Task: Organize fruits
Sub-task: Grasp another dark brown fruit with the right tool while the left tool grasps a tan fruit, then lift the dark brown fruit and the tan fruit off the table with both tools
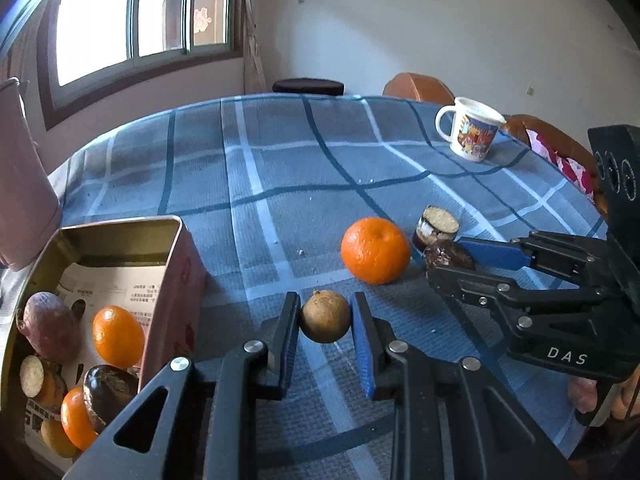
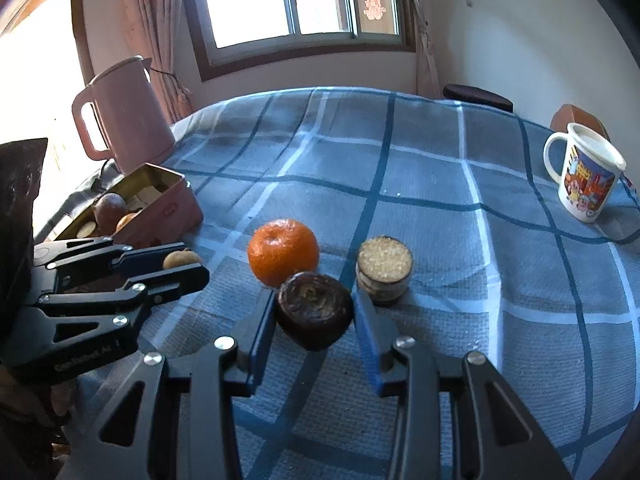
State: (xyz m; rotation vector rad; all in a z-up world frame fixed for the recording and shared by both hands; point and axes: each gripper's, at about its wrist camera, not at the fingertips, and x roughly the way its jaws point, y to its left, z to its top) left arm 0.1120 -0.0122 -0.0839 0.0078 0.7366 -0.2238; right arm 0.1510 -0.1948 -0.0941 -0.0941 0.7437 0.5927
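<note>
Blue rubber pads on your left gripper (image 1: pixel 326 316) clasp a small, round, dull-brown fruit (image 1: pixel 325 316) near the metal tin (image 1: pixel 120 226); your right gripper (image 2: pixel 314 312) clenches a dark, wrinkled, squat fruit (image 2: pixel 315 310) beside the dimpled orange (image 2: pixel 283 251) on the woven checked surface (image 2: pixel 440 208).

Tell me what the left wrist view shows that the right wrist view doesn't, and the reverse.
Only the left wrist view looks down into the tin box: oranges, a purple sweet potato and dark cut pieces lie on printed paper inside.

Only the right wrist view shows the whole pink kettle, and the dark fruit close up between the right gripper fingers.

Both show the left gripper closed on the small brown fruit, the loose orange, the cut stub, the cartoon mug and the plaid tablecloth.
</note>
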